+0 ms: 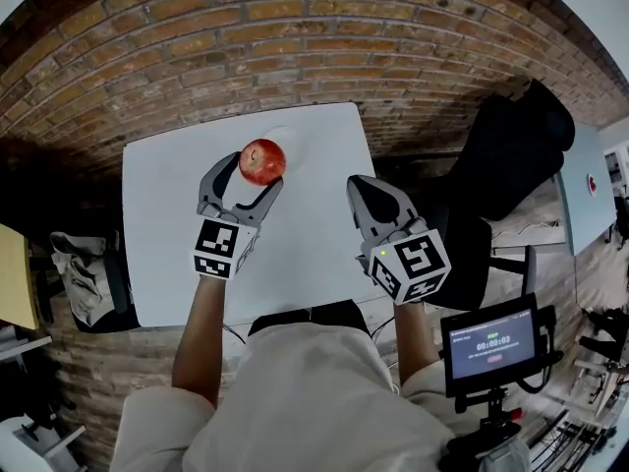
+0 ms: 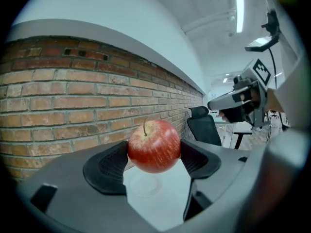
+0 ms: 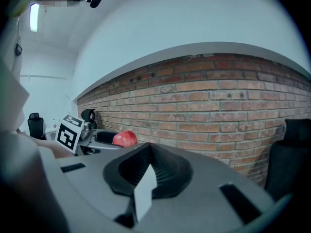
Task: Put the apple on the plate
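A red apple [image 1: 262,161] with a short stem is clamped between the two dark pads of my left gripper [image 1: 252,173], which is shut on it and holds it in the air over the far part of the white table [image 1: 167,205]. In the left gripper view the apple [image 2: 154,146] hangs just above a pale round plate [image 2: 142,186]. The head view shows that plate [image 1: 293,143] peeking out behind the apple. My right gripper [image 1: 364,193] hovers by the table's right edge, shut, nothing in it. From the right gripper view the apple [image 3: 125,139] appears far left.
A brick wall [image 1: 295,37] runs behind the table. A black office chair [image 1: 511,150] stands to the right. At lower right a small monitor [image 1: 493,344] sits on a stand. A bag [image 1: 84,264] lies on the floor to the left.
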`<state>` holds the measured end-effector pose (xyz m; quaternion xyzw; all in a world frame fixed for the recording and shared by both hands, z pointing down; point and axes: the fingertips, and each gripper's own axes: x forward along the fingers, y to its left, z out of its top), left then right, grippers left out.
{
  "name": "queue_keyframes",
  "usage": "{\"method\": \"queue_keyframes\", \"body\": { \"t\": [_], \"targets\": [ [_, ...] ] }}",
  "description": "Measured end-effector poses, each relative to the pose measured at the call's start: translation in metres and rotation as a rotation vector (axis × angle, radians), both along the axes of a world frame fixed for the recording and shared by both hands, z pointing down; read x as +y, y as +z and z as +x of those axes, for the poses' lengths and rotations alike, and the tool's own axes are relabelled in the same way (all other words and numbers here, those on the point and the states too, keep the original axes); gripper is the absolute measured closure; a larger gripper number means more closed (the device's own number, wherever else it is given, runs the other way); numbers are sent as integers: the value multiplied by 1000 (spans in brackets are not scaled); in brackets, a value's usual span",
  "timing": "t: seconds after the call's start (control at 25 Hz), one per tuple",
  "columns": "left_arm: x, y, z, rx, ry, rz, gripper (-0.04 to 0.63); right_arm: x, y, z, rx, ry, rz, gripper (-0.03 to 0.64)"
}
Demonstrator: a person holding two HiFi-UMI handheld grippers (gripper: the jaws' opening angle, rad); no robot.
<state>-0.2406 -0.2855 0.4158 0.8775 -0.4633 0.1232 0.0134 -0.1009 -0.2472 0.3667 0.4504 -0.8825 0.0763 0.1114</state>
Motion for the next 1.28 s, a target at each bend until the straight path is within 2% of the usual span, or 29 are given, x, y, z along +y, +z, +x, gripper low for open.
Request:
{"method": "queue_keyframes", "body": {
  "t": [0.16, 0.36, 0.64, 1.28],
  "targets": [
    [-34, 38, 5, -15, 1, -59, 250, -28, 19, 6, 2, -1, -32, 614],
    [-41, 54, 0, -39, -3, -61, 250, -28, 20, -5, 0, -12, -48, 614],
    [-76, 103, 12, -62, -11, -146, 250, -58, 36, 4, 2, -24, -86, 614],
    [-130, 180, 30, -100, -66, -242, 250, -95, 89, 8, 1, -62, -204, 614]
  ]
}}
